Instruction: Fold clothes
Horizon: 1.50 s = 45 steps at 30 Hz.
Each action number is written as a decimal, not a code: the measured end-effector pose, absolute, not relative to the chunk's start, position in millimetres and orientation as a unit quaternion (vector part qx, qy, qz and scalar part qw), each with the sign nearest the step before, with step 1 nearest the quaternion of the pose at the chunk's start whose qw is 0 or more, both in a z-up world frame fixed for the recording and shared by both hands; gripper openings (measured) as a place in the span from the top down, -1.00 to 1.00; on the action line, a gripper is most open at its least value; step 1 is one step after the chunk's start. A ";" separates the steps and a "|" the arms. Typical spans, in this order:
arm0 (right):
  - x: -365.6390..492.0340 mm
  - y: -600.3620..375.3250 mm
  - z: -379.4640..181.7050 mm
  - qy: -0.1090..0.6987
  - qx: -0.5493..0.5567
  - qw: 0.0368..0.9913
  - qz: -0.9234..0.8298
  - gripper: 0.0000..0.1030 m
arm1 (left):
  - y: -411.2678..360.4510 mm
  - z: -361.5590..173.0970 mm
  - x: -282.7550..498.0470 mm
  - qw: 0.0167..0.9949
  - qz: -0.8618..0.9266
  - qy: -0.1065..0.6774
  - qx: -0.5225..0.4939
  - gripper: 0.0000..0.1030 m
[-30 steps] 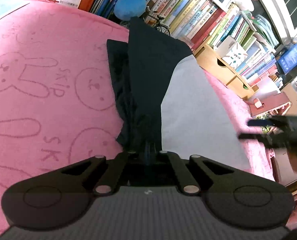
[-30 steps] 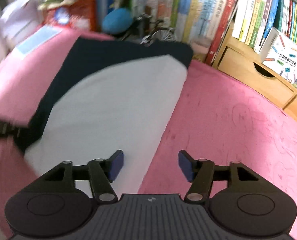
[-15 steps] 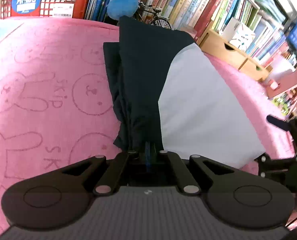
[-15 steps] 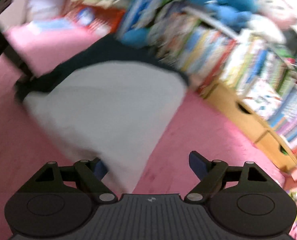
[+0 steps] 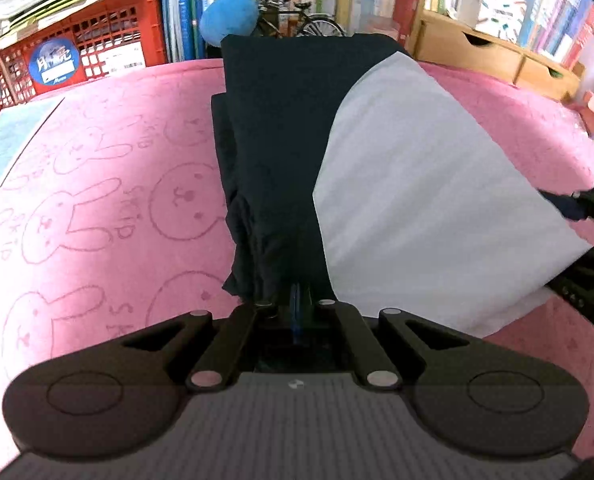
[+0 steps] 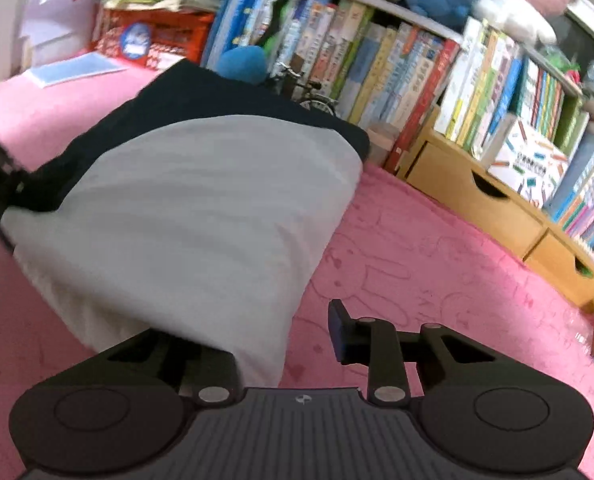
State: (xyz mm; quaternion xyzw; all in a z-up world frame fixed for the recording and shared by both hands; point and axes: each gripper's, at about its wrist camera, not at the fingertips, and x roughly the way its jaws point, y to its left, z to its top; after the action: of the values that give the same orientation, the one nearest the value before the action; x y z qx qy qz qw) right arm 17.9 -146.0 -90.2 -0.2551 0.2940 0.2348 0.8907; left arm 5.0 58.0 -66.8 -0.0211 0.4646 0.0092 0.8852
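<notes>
navy and pale grey folded cloth garment (image 5: 377, 184): on pink rabbit-print surface (image 5: 97, 200). left tool (image 5: 297, 308) clamped on navy edge; right tool (image 6: 289, 340) spread wide astride grey corner.

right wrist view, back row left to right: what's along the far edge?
Paper stack → red crate → blue plush ball → toy bicycle → upright books → wooden drawers.

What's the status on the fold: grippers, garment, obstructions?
Left gripper shut on garment's dark edge. Right gripper open, straddling the grey corner. Garment partly folded on pink blanket. Nothing in the way.
</notes>
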 end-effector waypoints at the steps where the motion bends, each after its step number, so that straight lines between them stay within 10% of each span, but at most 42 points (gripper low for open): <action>1: 14.7 -145.6 -89.0 0.289 -0.265 0.889 0.236 0.48 | 54.7 -66.4 3.1 0.884 0.006 0.467 -0.016 0.95; 17: -70.0 -235.3 -74.2 0.264 -0.369 0.836 0.308 0.34 | 12.9 -65.5 -48.4 0.856 -0.087 0.507 -0.053 0.95; 25: 25.3 -270.9 -11.7 0.579 -0.016 0.694 0.428 0.08 | 31.2 -67.0 -42.6 0.845 -0.127 0.512 -0.091 0.95; 35: 70.5 -258.4 47.4 0.496 -0.037 0.738 0.456 -0.46 | 37.0 -68.3 -39.7 0.838 -0.168 0.513 -0.081 0.95; 45: 26.4 -205.2 -49.2 0.458 -0.208 0.761 0.410 -0.14 | 66.3 -74.6 -19.9 0.790 -0.172 0.558 -0.190 0.95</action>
State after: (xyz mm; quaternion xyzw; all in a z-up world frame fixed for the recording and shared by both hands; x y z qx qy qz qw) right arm 26.4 -205.2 -49.2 -0.2083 0.4584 0.4100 0.7605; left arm -19.9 66.3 -74.6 -0.1896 0.5578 -0.1720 0.7895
